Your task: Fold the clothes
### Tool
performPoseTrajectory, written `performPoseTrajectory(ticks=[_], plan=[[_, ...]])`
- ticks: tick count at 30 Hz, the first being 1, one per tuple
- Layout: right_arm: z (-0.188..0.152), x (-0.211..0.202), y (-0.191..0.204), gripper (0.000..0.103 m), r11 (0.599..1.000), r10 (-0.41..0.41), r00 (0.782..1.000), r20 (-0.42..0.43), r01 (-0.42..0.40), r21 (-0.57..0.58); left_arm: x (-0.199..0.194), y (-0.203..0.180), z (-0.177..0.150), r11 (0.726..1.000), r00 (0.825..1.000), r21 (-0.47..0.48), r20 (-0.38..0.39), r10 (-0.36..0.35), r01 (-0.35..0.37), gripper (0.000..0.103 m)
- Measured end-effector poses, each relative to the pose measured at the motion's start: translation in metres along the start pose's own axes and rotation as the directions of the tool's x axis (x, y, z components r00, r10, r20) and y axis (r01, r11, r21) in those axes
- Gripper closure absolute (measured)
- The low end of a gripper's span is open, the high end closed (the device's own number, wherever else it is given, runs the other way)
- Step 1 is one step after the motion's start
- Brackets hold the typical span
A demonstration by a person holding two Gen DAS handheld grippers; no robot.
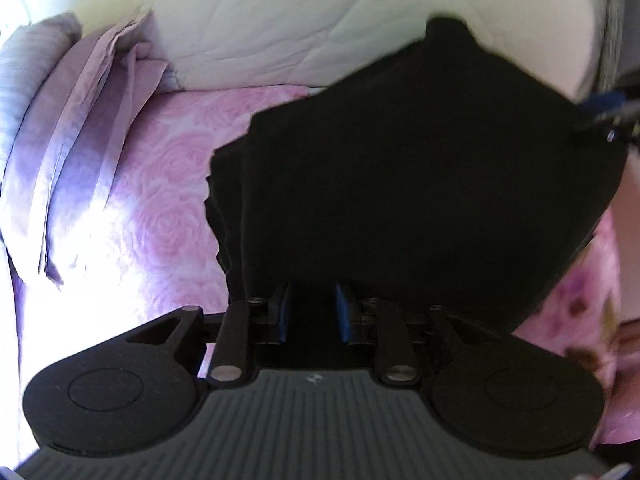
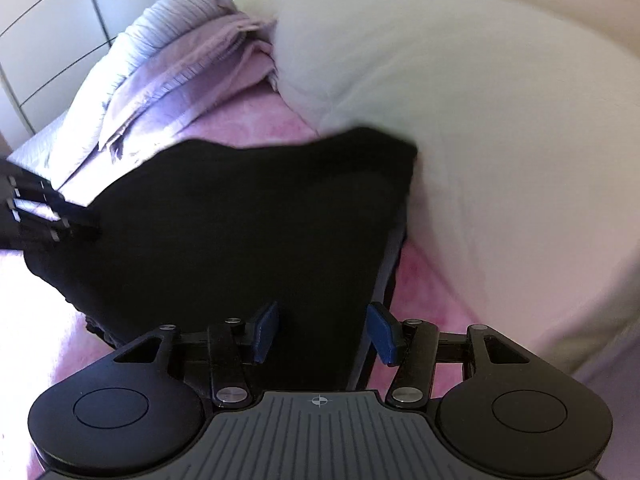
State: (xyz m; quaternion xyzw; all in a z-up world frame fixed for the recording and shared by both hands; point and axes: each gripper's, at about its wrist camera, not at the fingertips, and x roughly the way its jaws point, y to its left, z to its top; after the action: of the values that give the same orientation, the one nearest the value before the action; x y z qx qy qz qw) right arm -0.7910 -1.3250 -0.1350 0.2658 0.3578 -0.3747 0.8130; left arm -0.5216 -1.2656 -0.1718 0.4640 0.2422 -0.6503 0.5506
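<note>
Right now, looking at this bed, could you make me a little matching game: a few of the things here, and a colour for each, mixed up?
Things:
1. garment
2. bedspread
3. duvet
4. gripper pads

Colours:
a. blue
b. cream
c. black
d. pink with a rose pattern

Pairs: 1-c, 2-d, 3-b, 4-a

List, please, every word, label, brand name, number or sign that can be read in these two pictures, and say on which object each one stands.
No readable word, brand or number in either view.
Left gripper: a small pale mark on its grey ribbed body, too blurred to read.
Right gripper: a small crosshair sign on the same body, no lettering.
Black garment, pink rose bedspread, cream duvet: no print or label visible.
</note>
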Motion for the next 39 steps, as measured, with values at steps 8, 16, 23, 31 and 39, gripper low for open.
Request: performPoseTrajectory(ticks=[8,16,23,31,39], plan=[[-0.018,-0.032,0.02,0.05,0.999,-0.026,0.999,0.041,0.027,-0.032,-0.044,0.005,-0.014,0.991,0.999,-0.132,0.025,0.038,-0.034,0.083],[-0.065,-0.039,0.062,0.05,0.999,-0.042,0.999,-0.024,0.042,-0.011,-0.056,-0.006,-0.036,0.991,1.0,-0.13,0.01,0.024,-0.023,0.082],[-0.105,-0.096,0.115,0.034,0.984,-0.119,0.993,0.0,0.118,0.137,-0.137,-0.015,-0.095,0.959,0.998,-0.282,0.067,-0.002,0.021,0.045],[-0.152,-0.149,0.18,0.023,0.952,-0.164,0.986,-0.021,0.163,0.259,-0.203,-0.029,-0.166,0.894,0.988,-0.43,0.132,-0.078,0.128,0.024],[-0.169,-0.19,0.208,0.017,0.939,-0.245,0.969,0.015,0.234,0.252,-0.23,-0.056,-0.181,0.875,0.979,-0.454,0.183,-0.095,0.17,0.024]])
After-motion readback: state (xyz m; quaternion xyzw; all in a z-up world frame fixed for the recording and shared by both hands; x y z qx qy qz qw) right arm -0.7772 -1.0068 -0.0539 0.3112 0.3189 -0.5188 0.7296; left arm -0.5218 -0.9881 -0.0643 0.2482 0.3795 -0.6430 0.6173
